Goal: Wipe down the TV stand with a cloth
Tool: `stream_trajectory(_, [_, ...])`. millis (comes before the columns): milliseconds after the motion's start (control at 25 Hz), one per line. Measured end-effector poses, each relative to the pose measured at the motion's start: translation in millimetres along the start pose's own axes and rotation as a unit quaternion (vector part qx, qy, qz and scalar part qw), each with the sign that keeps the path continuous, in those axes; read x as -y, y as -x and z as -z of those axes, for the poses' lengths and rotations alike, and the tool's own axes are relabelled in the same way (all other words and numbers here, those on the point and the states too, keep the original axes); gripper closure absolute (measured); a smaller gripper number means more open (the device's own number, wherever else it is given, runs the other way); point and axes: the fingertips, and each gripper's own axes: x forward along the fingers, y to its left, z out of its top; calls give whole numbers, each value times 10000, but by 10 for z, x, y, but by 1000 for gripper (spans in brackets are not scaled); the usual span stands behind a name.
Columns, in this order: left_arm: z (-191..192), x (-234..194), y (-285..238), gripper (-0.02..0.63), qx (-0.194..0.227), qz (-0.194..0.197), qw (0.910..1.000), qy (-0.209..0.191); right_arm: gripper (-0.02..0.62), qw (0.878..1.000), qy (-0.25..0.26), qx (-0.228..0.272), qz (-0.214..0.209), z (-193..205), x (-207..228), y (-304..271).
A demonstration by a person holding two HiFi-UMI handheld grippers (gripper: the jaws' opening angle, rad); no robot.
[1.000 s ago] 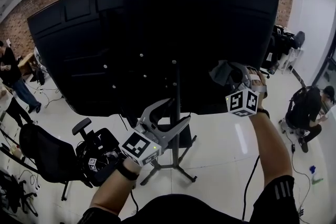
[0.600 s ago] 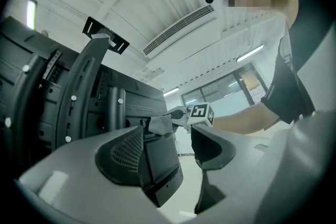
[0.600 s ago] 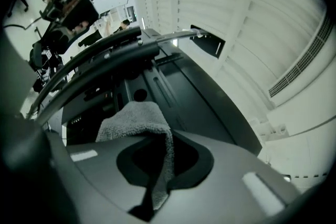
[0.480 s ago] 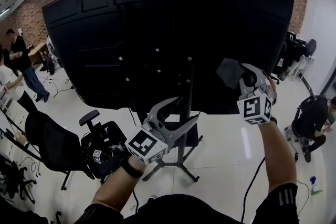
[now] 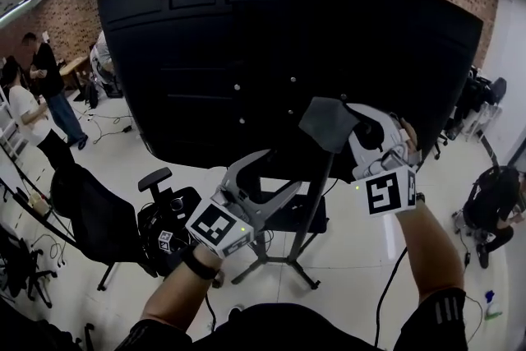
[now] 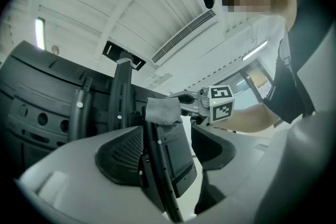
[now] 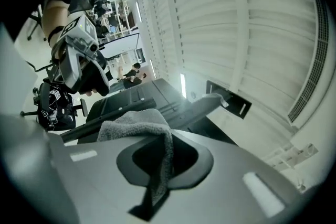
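Brick-walled room, pale floor; one black TV on one TV stand, whole only in head view. Right hand-held gripper clenched on one grey cloth, held at the stand's pole. Left hand-held gripper released, jaws apart, pole between them in left gripper view. Two people far left

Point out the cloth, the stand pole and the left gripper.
Grey terry cloth [image 5: 327, 123]: head view, flat middle.
Black metal stand pole [image 5: 312, 210]: head view, mid-shaft.
Left gripper [image 5: 278, 173]: head view, between its open jaws.
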Motion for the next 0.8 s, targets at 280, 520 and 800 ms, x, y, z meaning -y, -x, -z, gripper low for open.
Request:
stream_trajectory(280, [-169,-553,644,298,-5,-325,9994,-80,586,9979,259,330,-496,-774,-641,-738])
stream_trajectory(520, [-248,-954,1130,298,-41,-423,9991,-23,586,9930,1000,160,-613,-1226,-1046,-1392])
stream_trajectory(800, [-227,-1356,1561,298,-4,-522,9986,-21,586,9721,2204,-405,-693,-1425,-1424,-2120])
